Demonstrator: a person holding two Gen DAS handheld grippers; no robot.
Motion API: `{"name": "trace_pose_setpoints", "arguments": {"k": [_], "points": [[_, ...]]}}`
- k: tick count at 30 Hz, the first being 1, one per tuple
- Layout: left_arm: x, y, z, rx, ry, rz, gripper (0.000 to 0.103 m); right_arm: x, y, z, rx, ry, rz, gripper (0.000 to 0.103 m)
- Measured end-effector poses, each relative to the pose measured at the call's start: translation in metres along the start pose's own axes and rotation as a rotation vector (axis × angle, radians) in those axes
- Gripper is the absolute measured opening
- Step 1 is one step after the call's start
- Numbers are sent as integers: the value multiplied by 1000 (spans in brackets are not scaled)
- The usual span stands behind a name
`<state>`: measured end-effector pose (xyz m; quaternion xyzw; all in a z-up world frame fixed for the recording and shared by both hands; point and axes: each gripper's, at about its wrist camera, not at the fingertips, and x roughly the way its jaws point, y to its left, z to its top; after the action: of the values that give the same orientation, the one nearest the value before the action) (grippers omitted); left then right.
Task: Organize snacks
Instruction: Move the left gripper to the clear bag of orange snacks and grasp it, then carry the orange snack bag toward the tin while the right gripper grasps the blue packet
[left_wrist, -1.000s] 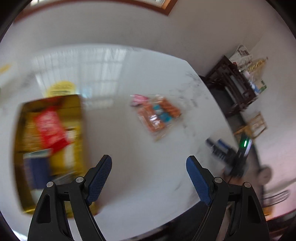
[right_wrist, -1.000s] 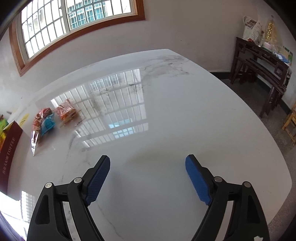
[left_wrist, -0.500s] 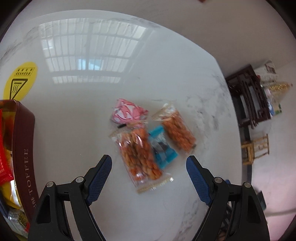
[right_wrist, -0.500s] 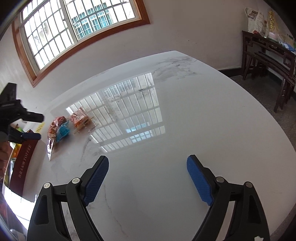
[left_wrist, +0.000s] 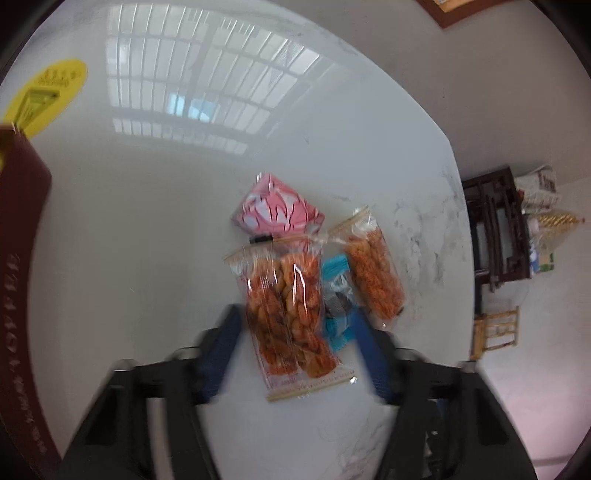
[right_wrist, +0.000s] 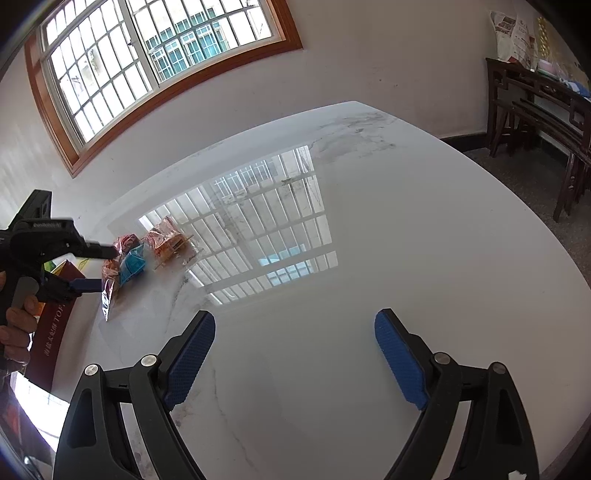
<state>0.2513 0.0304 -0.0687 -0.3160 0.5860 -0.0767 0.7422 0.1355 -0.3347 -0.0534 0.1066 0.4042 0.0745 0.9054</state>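
Half the blue packet (left_wrist: 334, 295) hides under the clear twist-snack packet (left_wrist: 288, 310).

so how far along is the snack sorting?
Done: cannot tell; the maroon toffee box shows only its wall here. In hand: the left hand-held gripper is closing around the large orange snack pack, pads not yet pressing. Left: pink pack, blue pack, smaller orange pack. The right hand-held gripper is open, with nothing between its jaws.

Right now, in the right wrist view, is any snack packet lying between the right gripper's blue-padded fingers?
No: the right gripper frames only bare white marble table; the snack packets lie far off by the left gripper.
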Motion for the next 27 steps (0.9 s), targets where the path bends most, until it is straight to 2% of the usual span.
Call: {"name": "trace_pose_setpoints", "arguments": {"k": [2, 10, 13, 16, 18, 20, 23, 24, 27], "points": [[1, 6, 0, -29, 8, -39, 40, 0, 0, 0, 2, -1, 2, 87], [-15, 16, -20, -9, -61, -17, 40, 0, -2, 0, 14, -4, -2, 87], [-32, 20, -33, 12, -74, -53, 40, 0, 4, -1, 3, 11, -9, 86], [-55, 11, -47, 96, -106, -66, 40, -4, 22, 0, -9, 16, 125, 80], [-65, 8, -54, 123, -110, -74, 40, -10, 49, 2, -98, -3, 209, 78], [-73, 8, -60, 133, -104, -90, 40, -13, 78, 7, -192, -23, 323, 71], [-83, 11, -66, 131, -106, -107, 40, -4, 110, 17, -311, -15, 382, 53], [-87, 13, -67, 132, -108, -110, 40, 3, 119, 22, -344, -3, 398, 44], [-96, 18, -72, 123, -114, -120, 40, 24, 139, 35, -406, 41, 444, 36]]}}
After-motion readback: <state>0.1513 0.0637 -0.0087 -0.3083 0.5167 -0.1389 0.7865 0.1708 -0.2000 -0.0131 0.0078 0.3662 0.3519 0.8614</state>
